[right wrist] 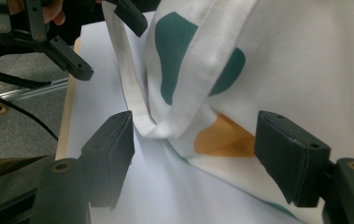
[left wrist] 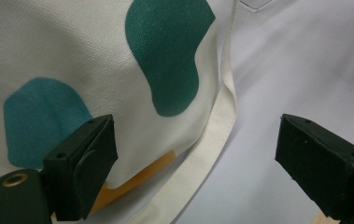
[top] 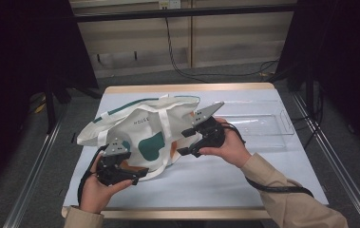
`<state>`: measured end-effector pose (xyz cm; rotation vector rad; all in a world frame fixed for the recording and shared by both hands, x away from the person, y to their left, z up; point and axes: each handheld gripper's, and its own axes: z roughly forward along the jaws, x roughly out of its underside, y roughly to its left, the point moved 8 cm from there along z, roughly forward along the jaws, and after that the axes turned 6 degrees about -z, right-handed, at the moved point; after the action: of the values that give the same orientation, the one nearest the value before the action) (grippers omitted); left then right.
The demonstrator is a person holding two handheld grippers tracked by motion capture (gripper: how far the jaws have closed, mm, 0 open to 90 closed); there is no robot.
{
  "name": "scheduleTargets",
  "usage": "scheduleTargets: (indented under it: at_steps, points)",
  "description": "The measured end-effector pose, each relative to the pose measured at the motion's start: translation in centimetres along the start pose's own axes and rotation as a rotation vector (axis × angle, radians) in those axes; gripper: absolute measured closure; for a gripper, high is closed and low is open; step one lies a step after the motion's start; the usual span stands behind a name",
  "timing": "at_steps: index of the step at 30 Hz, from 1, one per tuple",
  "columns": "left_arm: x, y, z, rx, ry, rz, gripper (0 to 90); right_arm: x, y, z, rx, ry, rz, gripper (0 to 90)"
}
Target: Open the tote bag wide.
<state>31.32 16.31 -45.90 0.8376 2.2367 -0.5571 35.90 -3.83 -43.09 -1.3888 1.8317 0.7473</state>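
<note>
The tote bag (top: 142, 128) is lying crumpled on the desk (top: 206, 178) (strap trailing). The left tool (top: 137, 176) and right tool (top: 183, 141), both gaping and gripping nothing, are flanking its near edge, apparently lining up a grab.

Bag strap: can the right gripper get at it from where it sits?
Probably yes. The right gripper stands open with the folded strap just ahead, beside one jaw, on the bag. Nothing lies between; the left gripper is farther off.

Tote bag (left wrist: 95, 56) cut off by the left claw view's edges; small print unreadable
</note>
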Motion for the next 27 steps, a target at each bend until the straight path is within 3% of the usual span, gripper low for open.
scheduleTargets:
  at_steps: [7,11,15,21,22,25,27]
  points:
    - [0.1,0.1,-0.7,-0.014,-0.006,-0.009,13.0,-1.2,0.1,1.1,-0.020,-0.010,-0.007,30.4]
    - [0.1,-0.1,-0.8,-0.013,-0.007,0.009,13.5,-1.5,0.1,2.0,-0.002,0.004,-0.009,34.3]
    - [0.3,-0.1,-1.0,-0.013,-0.007,0.005,14.1,-2.1,-0.2,2.6,-0.006,-0.031,0.015,43.4]
    - [0.2,-0.2,-1.3,-0.012,-0.018,0.007,14.7,-2.7,-0.3,2.7,-0.018,-0.045,0.004,69.0]
    - [0.2,-0.1,-1.4,-0.017,-0.015,0.007,14.8,-2.7,-0.4,2.7,-0.019,-0.045,0.003,76.8]
    - [0.1,-0.3,-1.4,-0.013,-0.021,0.003,15.3,-2.6,-0.1,2.6,-0.052,-0.052,0.001,87.0]
    - [0.0,-0.4,-1.4,-0.013,-0.015,0.007,15.9,-2.2,0.0,2.7,-0.056,-0.032,-0.006,87.3]
